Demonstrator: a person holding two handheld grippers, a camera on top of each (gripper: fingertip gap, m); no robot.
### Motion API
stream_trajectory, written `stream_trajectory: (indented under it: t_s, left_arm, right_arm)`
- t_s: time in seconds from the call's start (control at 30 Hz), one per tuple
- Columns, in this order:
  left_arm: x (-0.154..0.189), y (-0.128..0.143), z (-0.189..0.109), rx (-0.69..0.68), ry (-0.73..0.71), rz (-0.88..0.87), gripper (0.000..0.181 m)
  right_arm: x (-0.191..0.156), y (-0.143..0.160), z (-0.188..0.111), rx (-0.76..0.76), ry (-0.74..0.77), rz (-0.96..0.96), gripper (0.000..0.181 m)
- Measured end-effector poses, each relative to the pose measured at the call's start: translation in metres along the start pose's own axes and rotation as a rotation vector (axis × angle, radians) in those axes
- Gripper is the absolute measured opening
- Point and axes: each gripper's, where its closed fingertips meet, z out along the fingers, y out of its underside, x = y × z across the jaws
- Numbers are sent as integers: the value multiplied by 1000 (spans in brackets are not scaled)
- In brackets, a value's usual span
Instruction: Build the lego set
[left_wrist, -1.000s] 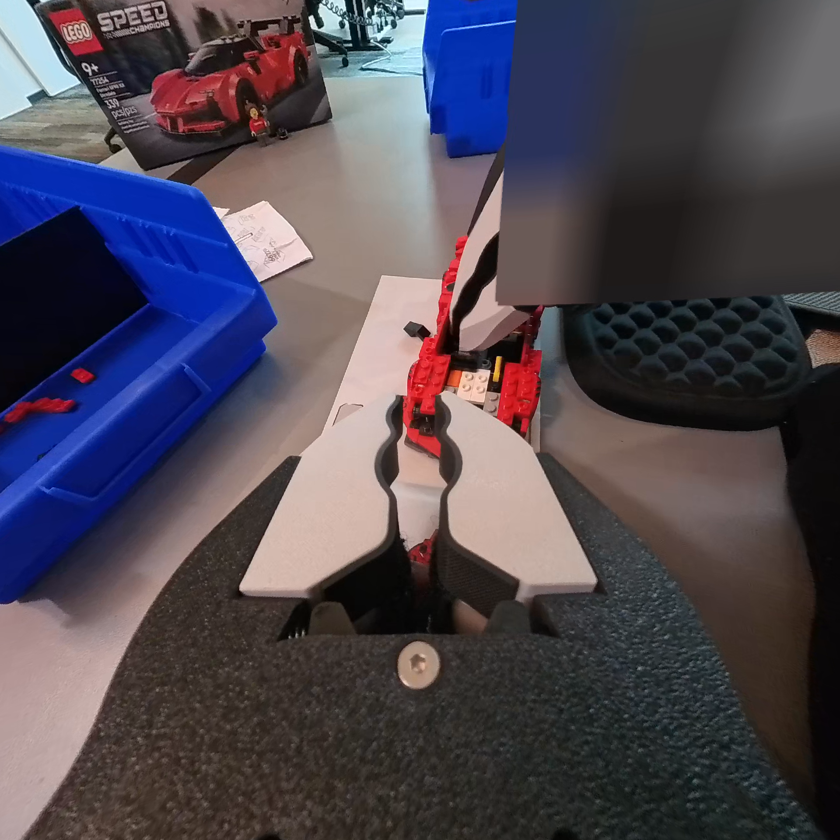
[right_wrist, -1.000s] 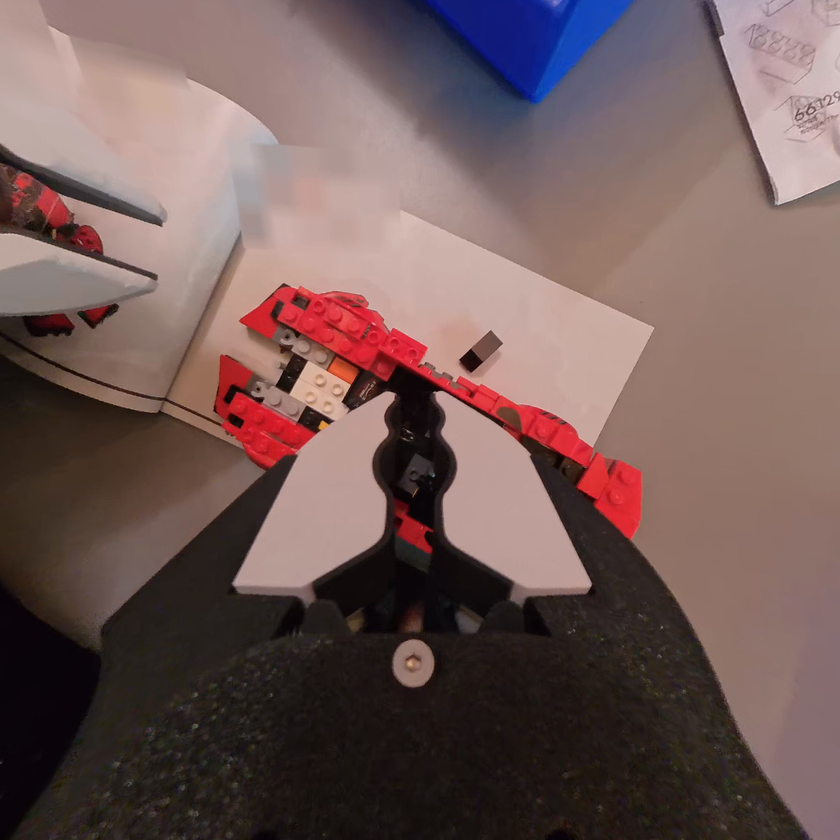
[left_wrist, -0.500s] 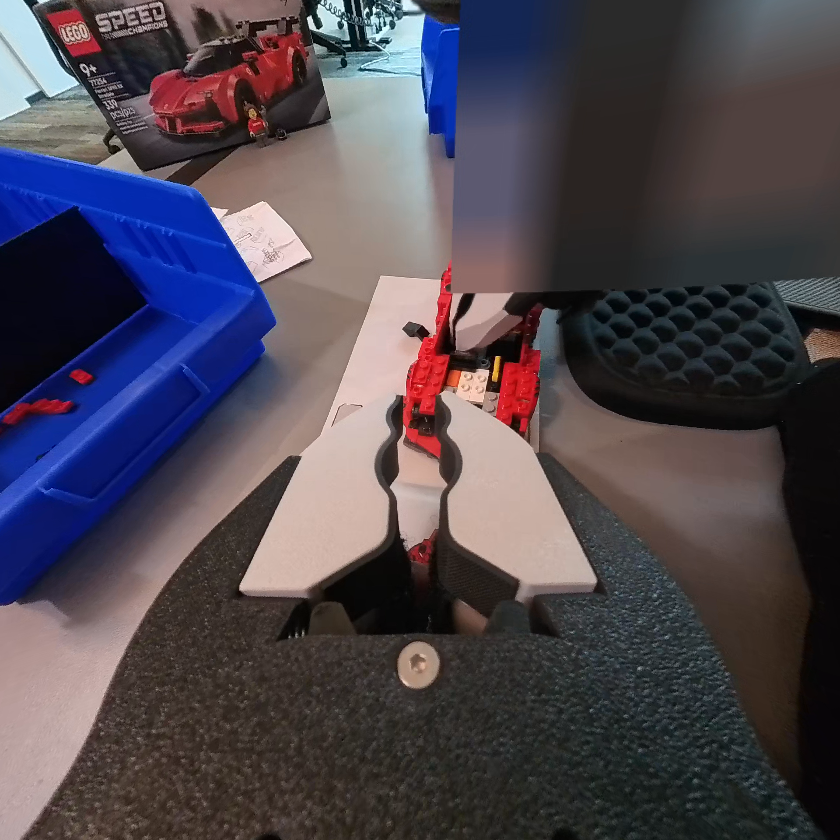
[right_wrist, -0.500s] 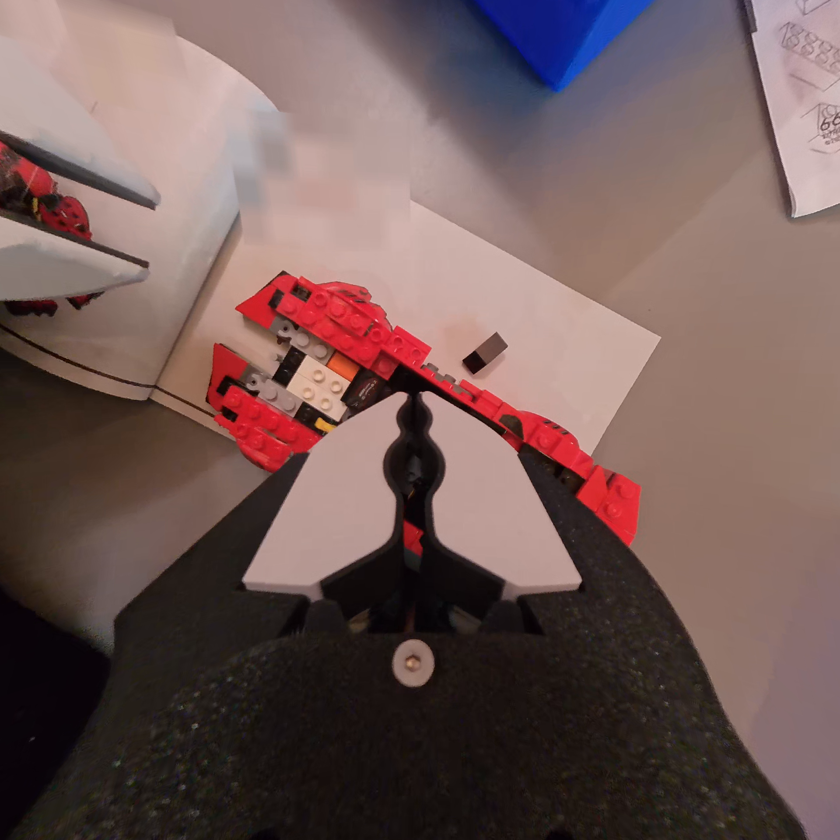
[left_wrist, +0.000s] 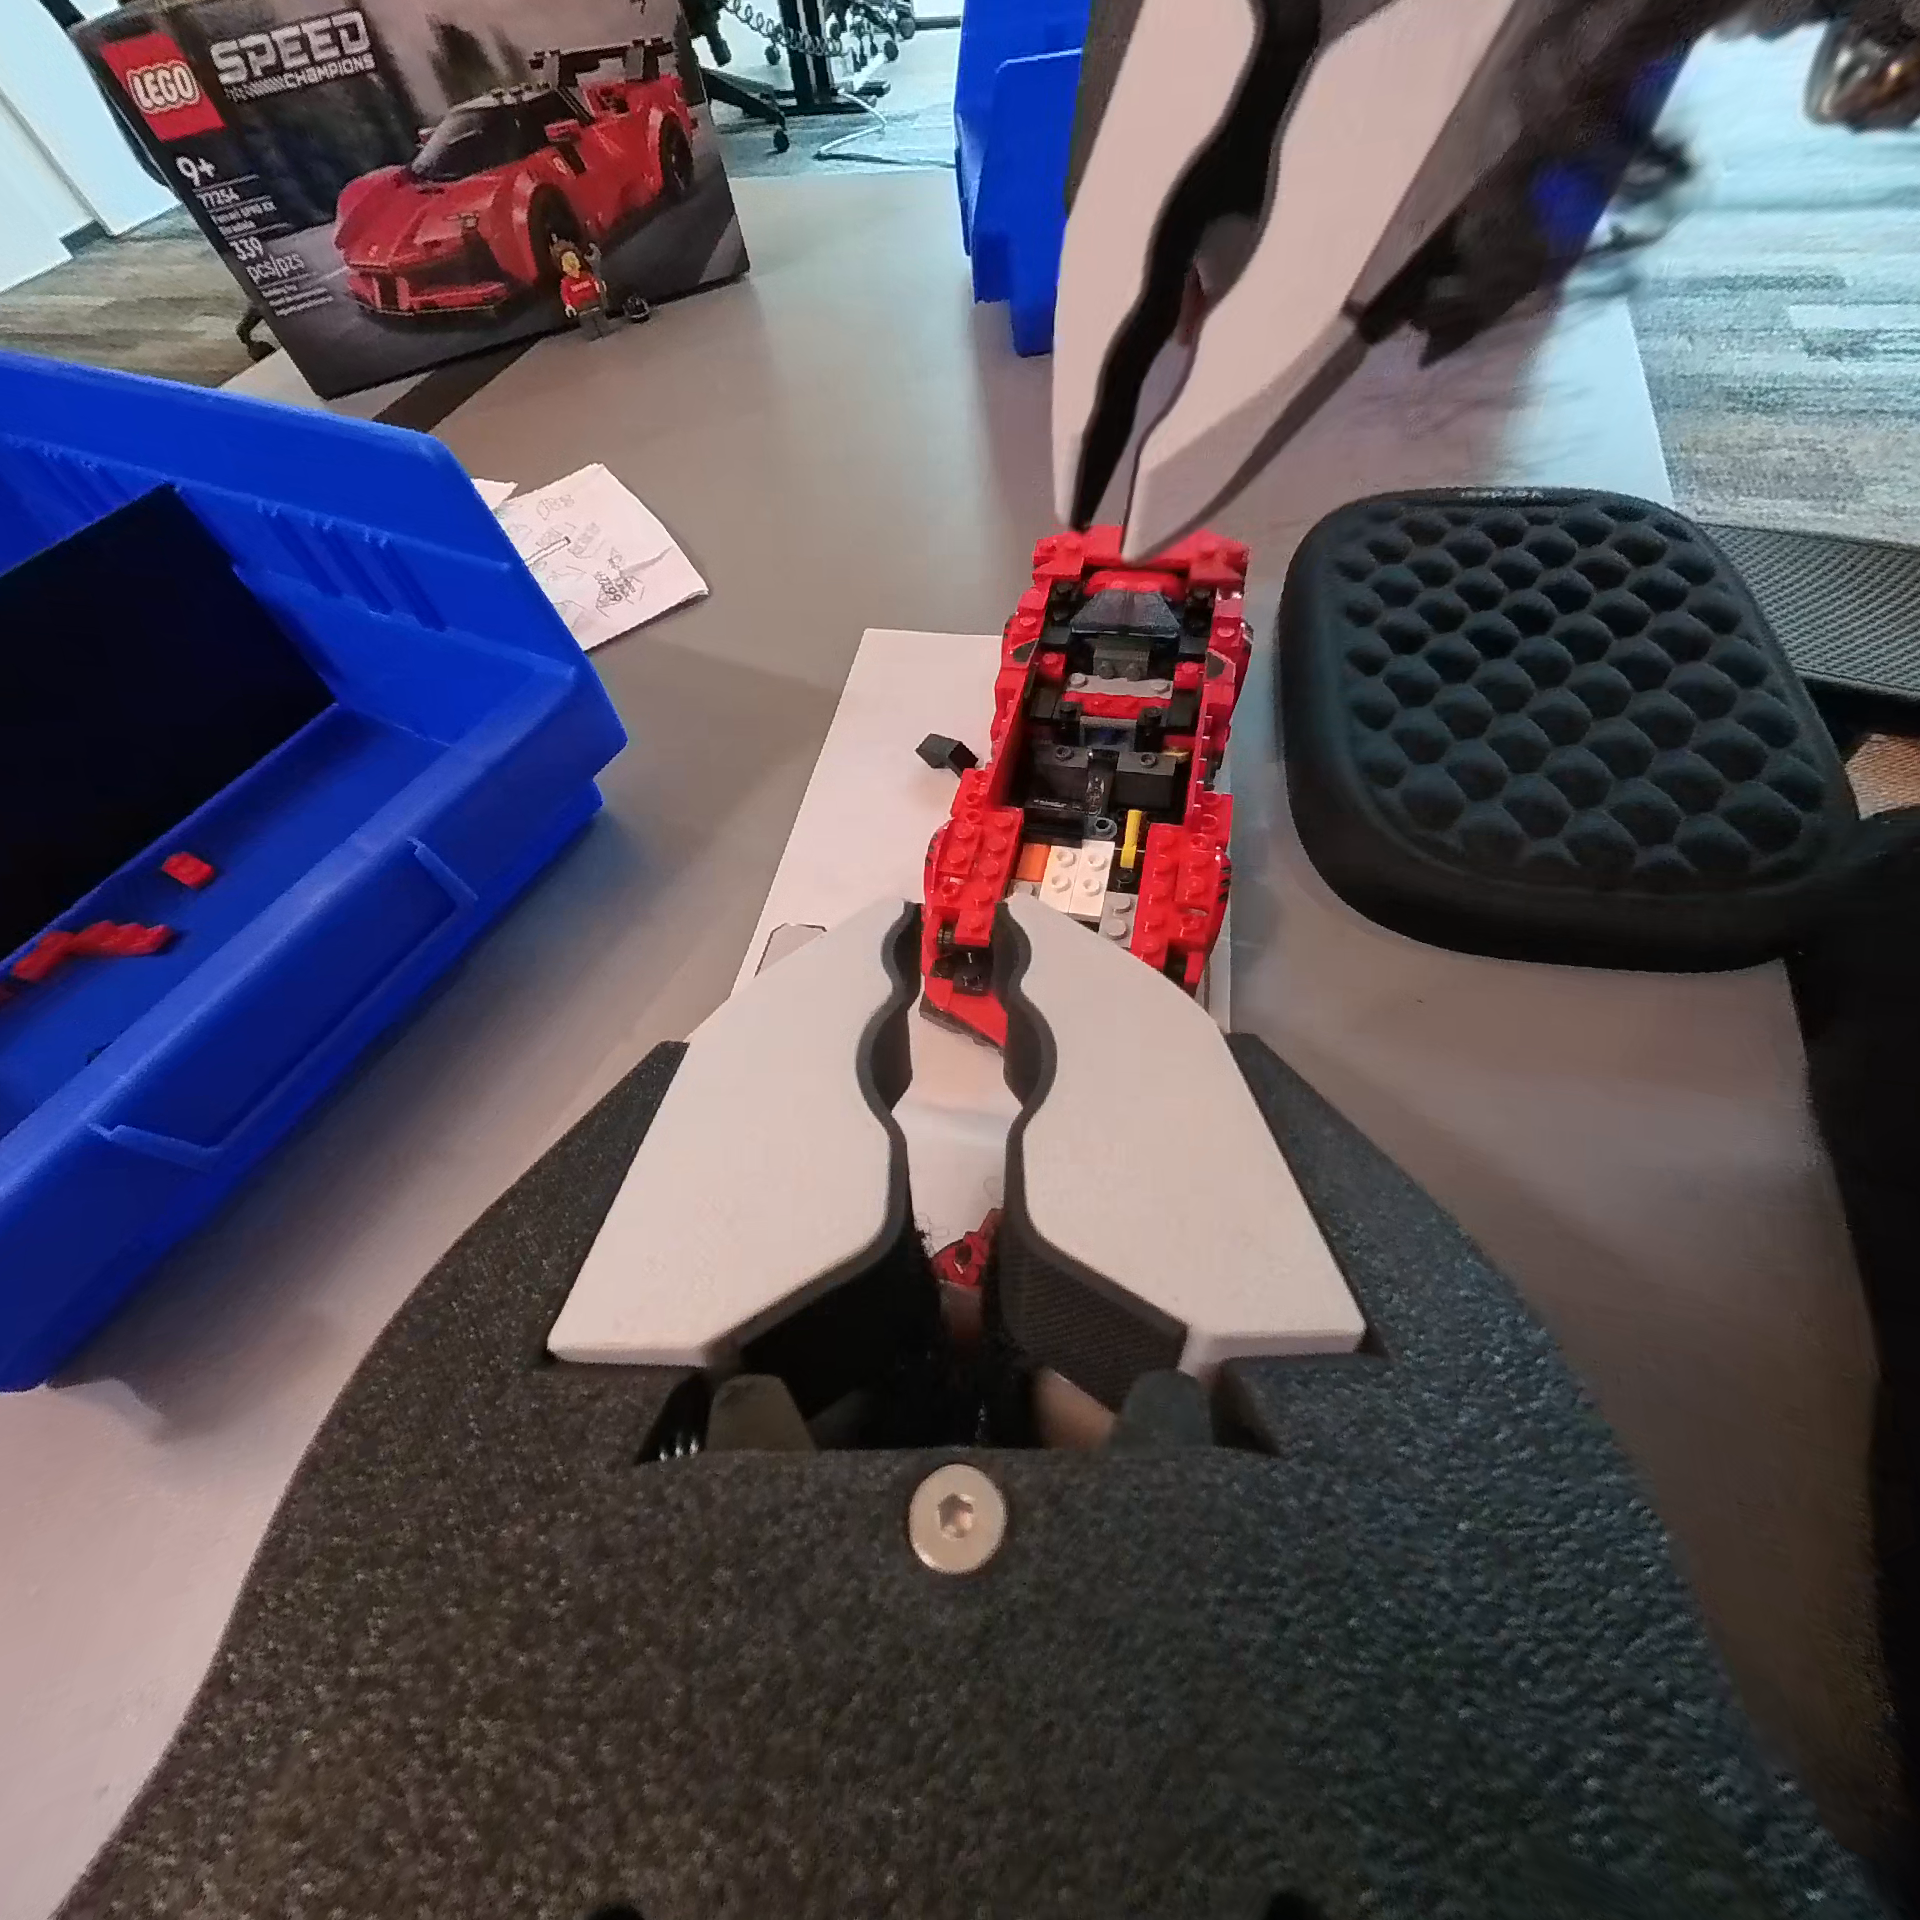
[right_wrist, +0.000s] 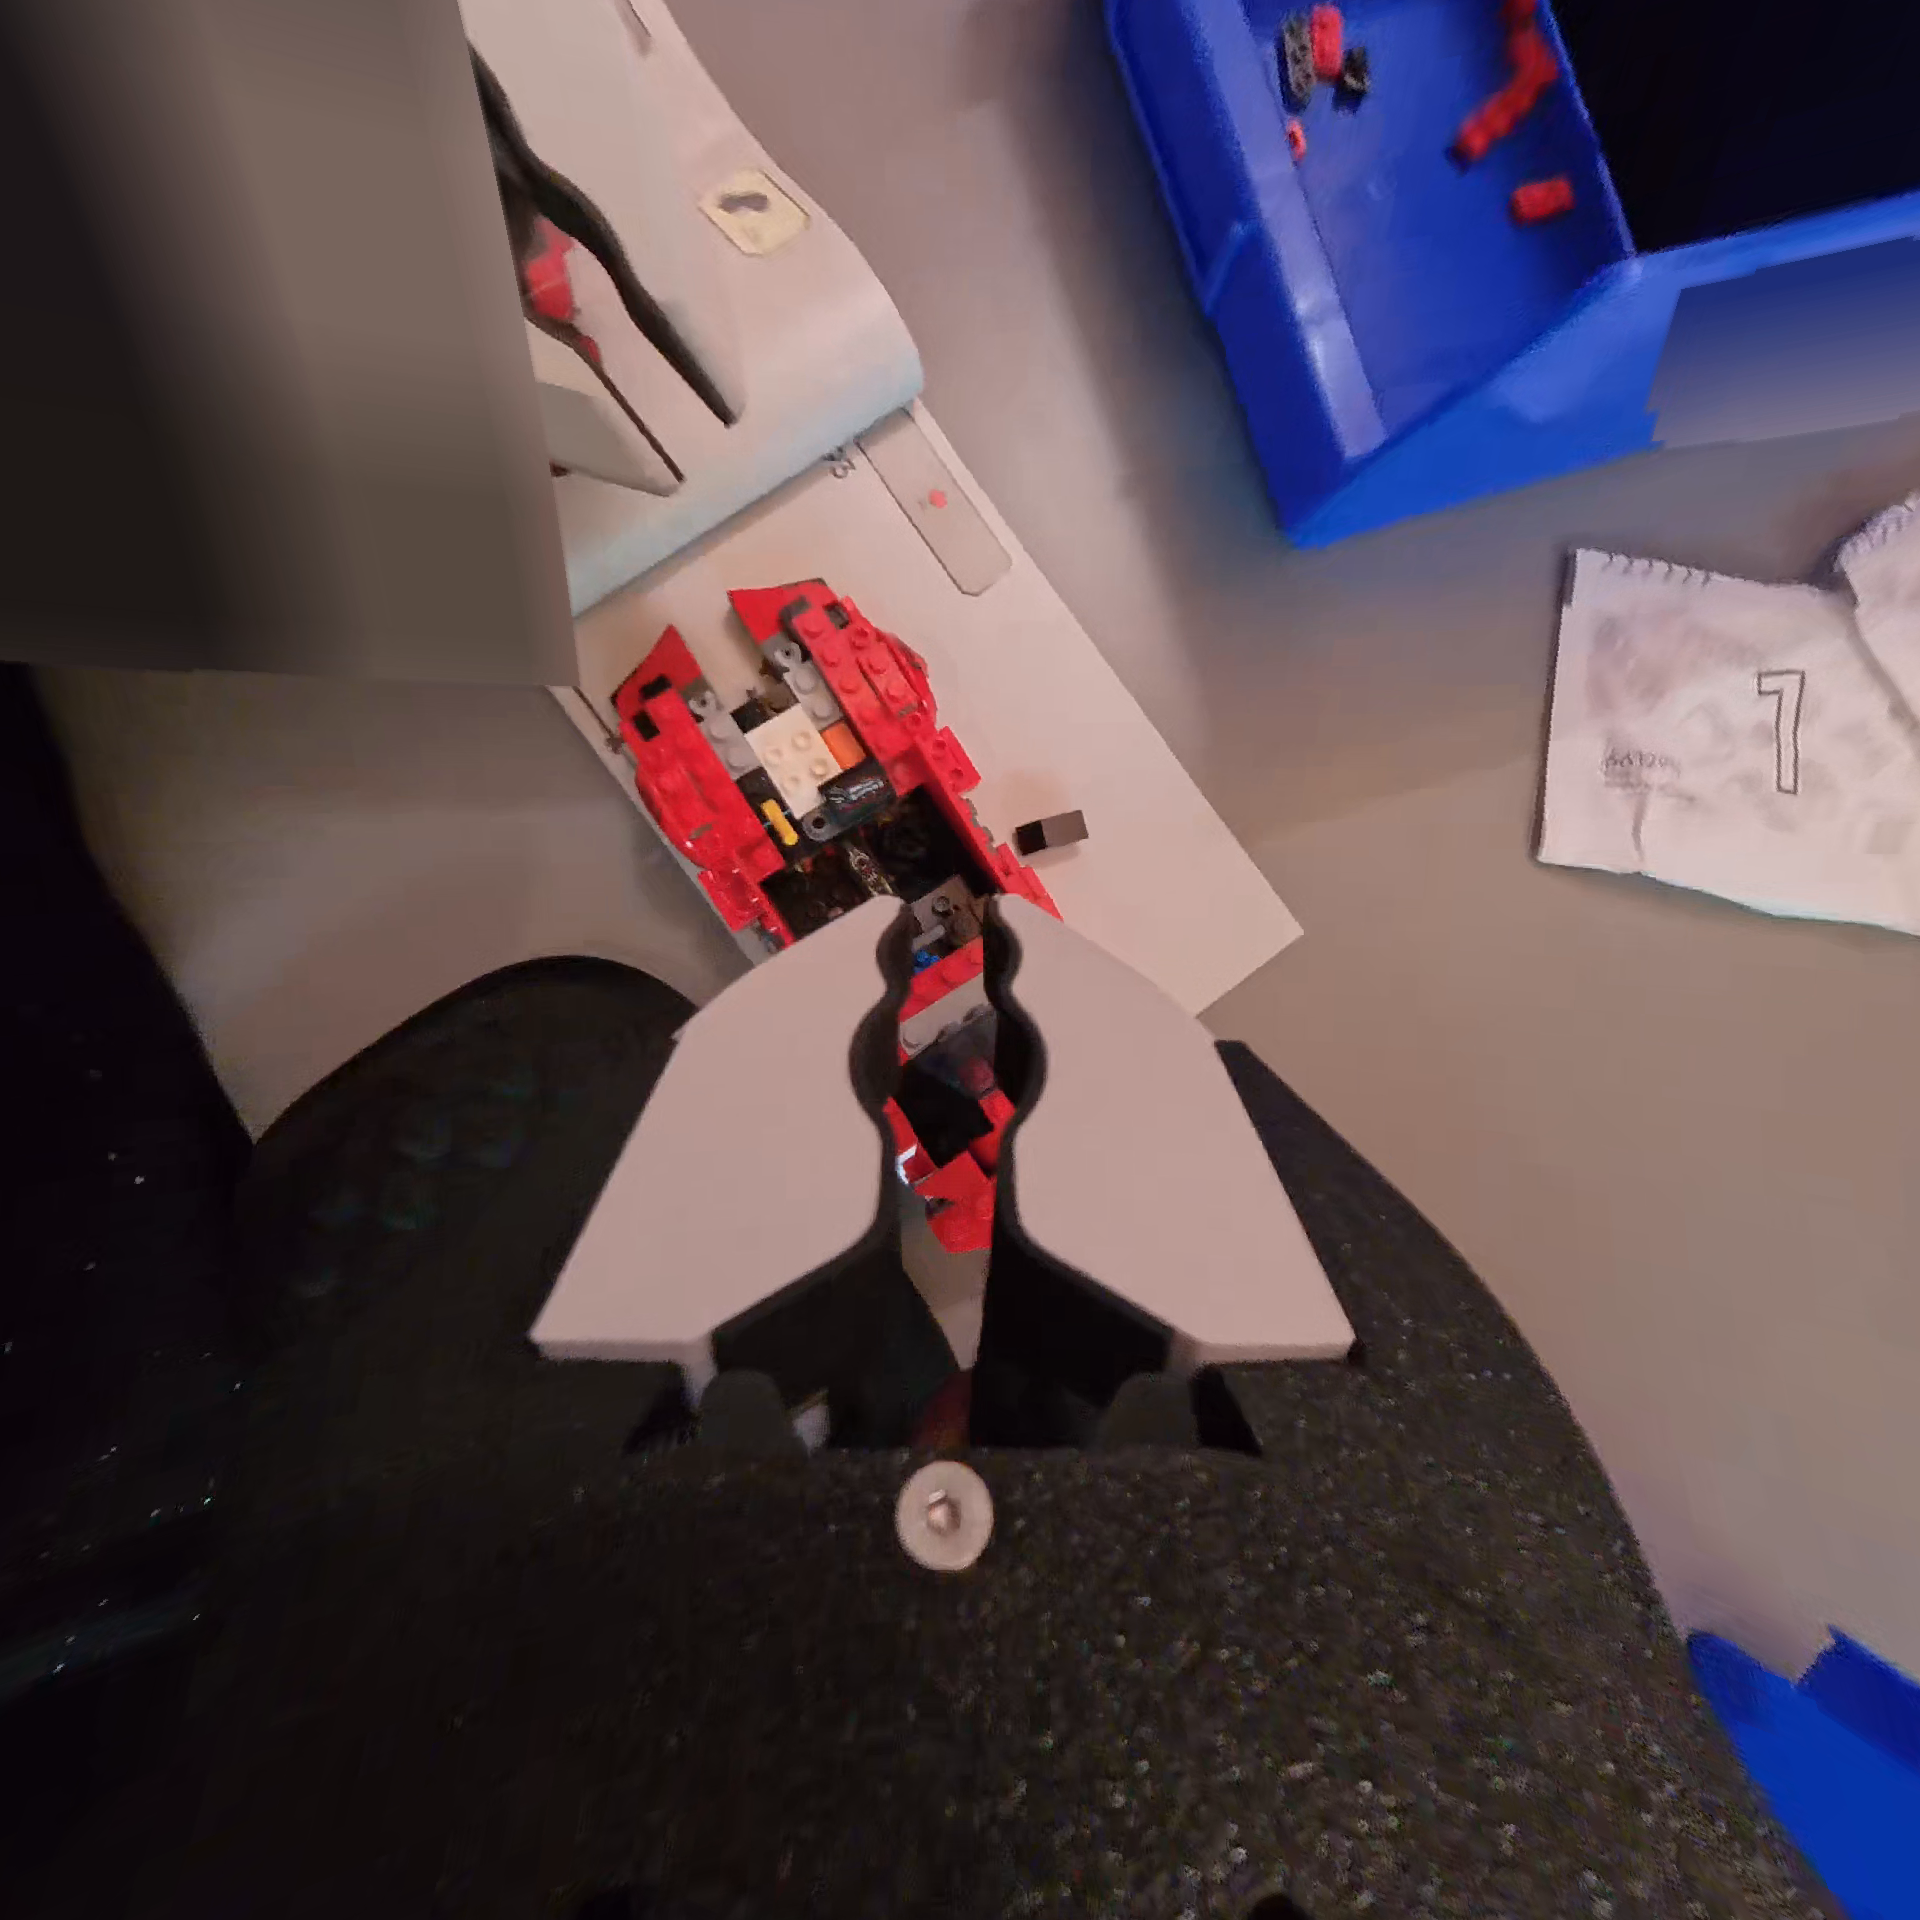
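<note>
A part-built red lego car (left_wrist: 1174, 883) lies on a white instruction booklet (left_wrist: 862, 790), its open middle showing black, white and orange bricks. My left gripper (left_wrist: 959, 920) is open by a narrow gap and empty, and hovers over the booklet just short of the car's near end. In the right wrist view it (right_wrist: 698, 449) is clear of the car (right_wrist: 696, 769). My right gripper (right_wrist: 943, 914) is open by a small gap, pointing down. Its tips (left_wrist: 1107, 535) are at the car's far end. A small loose black brick (left_wrist: 940, 750) lies on the booklet beside the car.
A blue bin (left_wrist: 312, 831) with a few red pieces (left_wrist: 94, 940) stands left. The set's box (left_wrist: 436, 177) and another blue bin (left_wrist: 1008, 156) stand at the back. A crumpled paper bag (right_wrist: 1745, 727) lies beyond the booklet. A black mesh pad (left_wrist: 1558, 727) lies right of the car. The gap from one gripper's tips to the other's is roughly 10 cm. About 8 cm separates my right fingertips from the small loose black brick (left_wrist: 940, 750). It is also in sight in the right wrist view (right_wrist: 1064, 831).
My right gripper has pulled back from the car's middle to its far end and turned. Its fingers narrowed half a second ago and are wider now. My left gripper has stayed put.
</note>
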Motion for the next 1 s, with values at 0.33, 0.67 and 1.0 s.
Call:
stream_trajectory:
  t_s: [0.33,0.67,1.0]
  left_arm:
    - [1,1,1,-12,-4,13,12]
    - [2,0,0,-1,2,23,12]
    - [2,0,0,2,5,19,12]
  right_arm:
    - [-18,7,45,-111,-31,-18,7]
    - [-16,16,61,-193,-36,-100,7]
    - [-15,15,59,-184,-74,-61,0]
